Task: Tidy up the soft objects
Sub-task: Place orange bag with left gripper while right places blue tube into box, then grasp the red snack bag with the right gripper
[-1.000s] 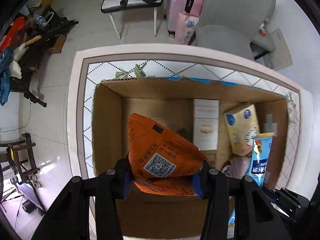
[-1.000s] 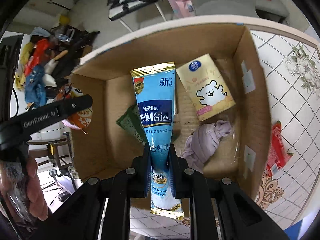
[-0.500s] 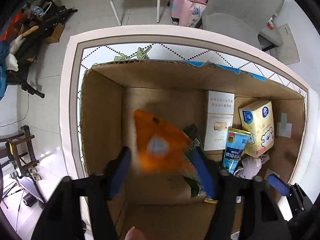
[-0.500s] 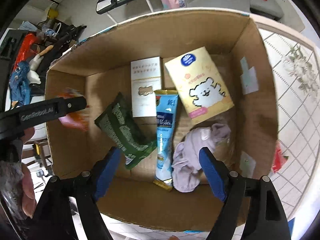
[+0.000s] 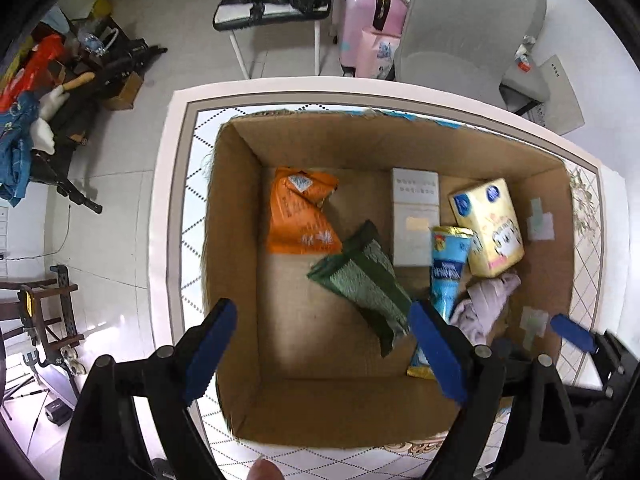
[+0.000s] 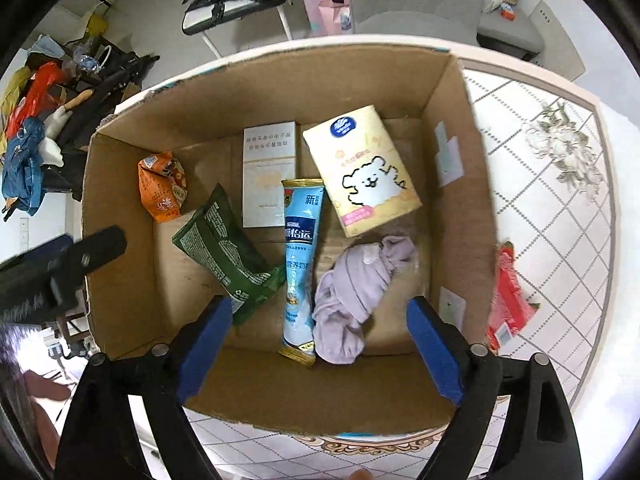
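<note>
While empty, both grippers (image 5: 324, 350) (image 6: 320, 350) gape.

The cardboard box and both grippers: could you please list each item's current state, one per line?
cardboard box: open, upright on the table.
left gripper: open, empty.
right gripper: open, empty.
orange packet: crumpled, against the box's left wall.
green packet: lying flat.
blue packet: lying flat.
white box: lying flat.
yellow tissue pack: lying tilted.
purple cloth: bunched.
red packet: outside the box.
</note>
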`<action>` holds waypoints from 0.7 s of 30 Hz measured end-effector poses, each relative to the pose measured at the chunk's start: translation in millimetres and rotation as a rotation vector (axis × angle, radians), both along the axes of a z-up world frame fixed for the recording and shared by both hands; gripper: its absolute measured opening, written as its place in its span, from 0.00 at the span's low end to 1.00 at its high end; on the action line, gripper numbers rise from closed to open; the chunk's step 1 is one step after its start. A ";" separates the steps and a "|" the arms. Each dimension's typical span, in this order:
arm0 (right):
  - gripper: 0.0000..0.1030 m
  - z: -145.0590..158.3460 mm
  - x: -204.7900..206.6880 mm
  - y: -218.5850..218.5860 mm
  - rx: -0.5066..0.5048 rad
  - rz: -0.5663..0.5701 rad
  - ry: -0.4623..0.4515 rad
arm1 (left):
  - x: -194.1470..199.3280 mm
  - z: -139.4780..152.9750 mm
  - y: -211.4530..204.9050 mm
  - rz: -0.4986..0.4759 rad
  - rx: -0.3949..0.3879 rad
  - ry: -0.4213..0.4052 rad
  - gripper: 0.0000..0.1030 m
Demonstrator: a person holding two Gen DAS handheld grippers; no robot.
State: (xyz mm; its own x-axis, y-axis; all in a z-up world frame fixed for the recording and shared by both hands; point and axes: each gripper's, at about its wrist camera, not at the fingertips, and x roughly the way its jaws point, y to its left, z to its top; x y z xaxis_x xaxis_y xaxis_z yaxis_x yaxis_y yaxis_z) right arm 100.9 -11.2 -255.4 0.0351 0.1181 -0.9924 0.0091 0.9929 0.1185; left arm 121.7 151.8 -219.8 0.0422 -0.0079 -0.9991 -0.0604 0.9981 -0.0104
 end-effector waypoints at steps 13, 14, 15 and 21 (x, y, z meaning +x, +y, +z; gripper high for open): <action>0.91 67.5 -49.6 -62.5 0.065 -0.085 -0.135 | -63.2 69.3 -26.3 -0.013 0.026 -0.177 0.86; 0.91 69.1 -53.2 -74.8 0.070 -0.106 -0.135 | -66.3 70.6 -31.1 -0.022 0.038 -0.180 0.86; 0.91 68.7 -57.0 -90.0 0.073 -0.135 -0.129 | -69.4 70.8 -34.7 -0.025 0.052 -0.185 0.86; 0.91 26.8 -63.0 -168.3 0.029 -0.286 -0.024 | -72.7 37.8 -54.5 -0.032 0.078 -0.134 0.86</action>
State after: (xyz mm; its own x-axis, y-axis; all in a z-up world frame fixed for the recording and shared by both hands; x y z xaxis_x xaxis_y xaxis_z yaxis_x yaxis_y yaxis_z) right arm 37.9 -179.5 -228.6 0.0943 0.1279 -0.9873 0.2849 0.9468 0.1499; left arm 49.0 97.3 -181.9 0.1763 0.0663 -0.9821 -0.0315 0.9976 0.0617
